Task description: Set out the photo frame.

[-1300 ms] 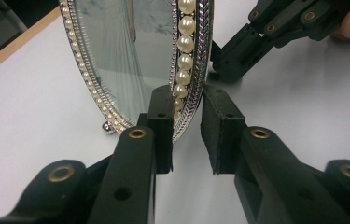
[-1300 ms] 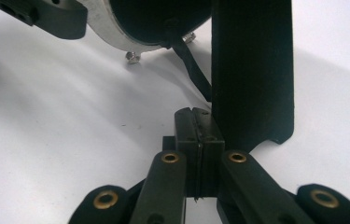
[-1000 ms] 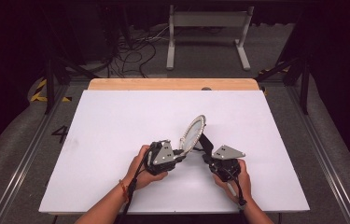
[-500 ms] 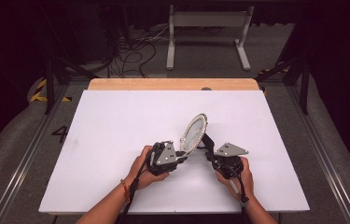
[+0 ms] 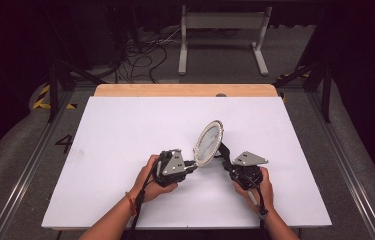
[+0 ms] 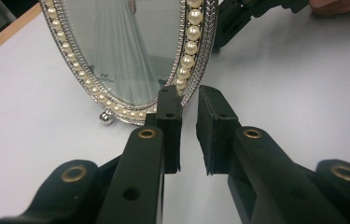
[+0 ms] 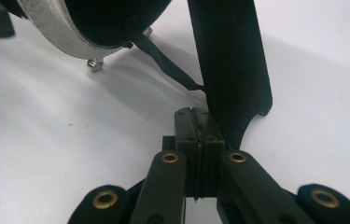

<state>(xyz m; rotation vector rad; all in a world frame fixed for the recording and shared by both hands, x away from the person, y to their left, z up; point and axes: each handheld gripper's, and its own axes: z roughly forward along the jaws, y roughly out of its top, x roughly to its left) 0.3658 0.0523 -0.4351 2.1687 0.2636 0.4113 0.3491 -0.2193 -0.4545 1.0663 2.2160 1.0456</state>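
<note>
Near: left claw [image 6: 189, 135] narrowly parted, just been closing, gripping nothing, at the mirror [image 5: 208, 143] rim. Right claw [image 7: 199, 135] clenched beside the black stand [image 7: 231, 65]. Beyond, mirror propped mid-surface [image 5: 125, 125], tilted.

White table [image 5: 125, 130], wood strip at far edge; oval pearl-rimmed mirror [image 5: 208, 142] standing near centre.

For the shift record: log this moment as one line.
mirror: upright on white table, oval, pearl rim | left gripper: at mirror's lower rim, narrow gap, closing | right gripper: shut, beside black stand
</note>
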